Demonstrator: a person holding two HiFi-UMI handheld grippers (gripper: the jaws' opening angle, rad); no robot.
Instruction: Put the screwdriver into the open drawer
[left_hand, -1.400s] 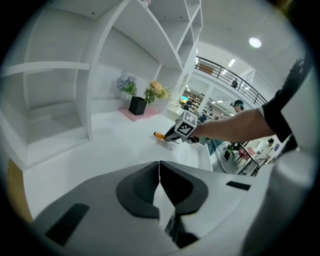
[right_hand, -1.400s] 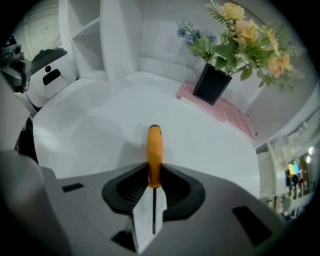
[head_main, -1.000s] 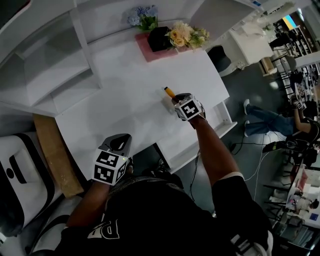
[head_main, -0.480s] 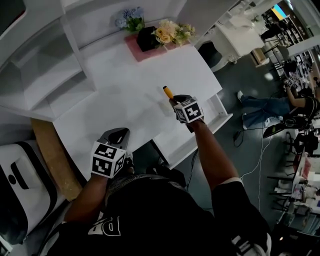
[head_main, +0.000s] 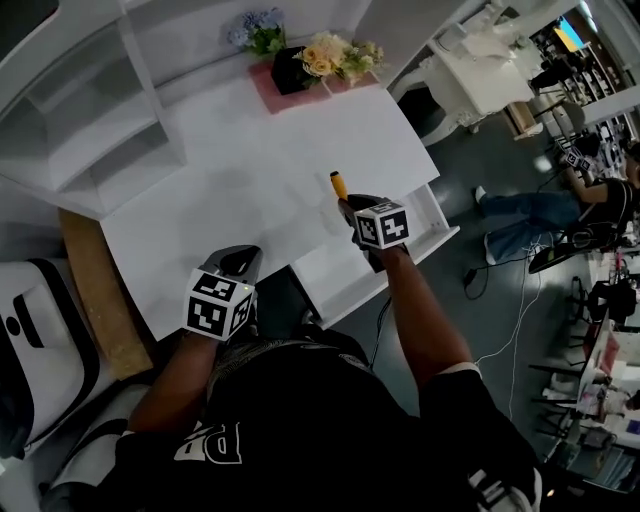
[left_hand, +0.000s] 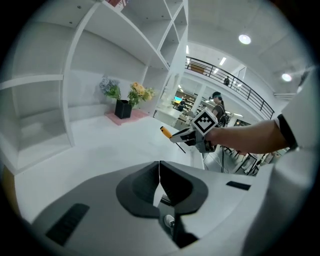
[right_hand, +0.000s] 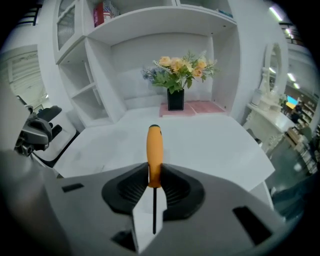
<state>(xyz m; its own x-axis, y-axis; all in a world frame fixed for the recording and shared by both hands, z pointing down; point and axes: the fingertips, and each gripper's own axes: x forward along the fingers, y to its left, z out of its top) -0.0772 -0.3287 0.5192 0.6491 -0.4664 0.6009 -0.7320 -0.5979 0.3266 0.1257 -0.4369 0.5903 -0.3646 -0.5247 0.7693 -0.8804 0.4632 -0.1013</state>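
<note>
Head view is showing the right gripper (head_main: 347, 203) holding the screwdriver (head_main: 338, 184) above the white desk (head_main: 240, 170), orange handle pointing away from the person, just beyond the open drawer (head_main: 330, 282) jutting from the desk's near edge; the left gripper (head_main: 236, 262) is hovering by that edge, well apart. Left gripper view is showing its jaws pressing together with nothing between them. Right gripper view is showing the jaws clamping the handle's base, the thin shaft running back between them, flowers (right_hand: 177, 70) standing at the desk's far end
</note>
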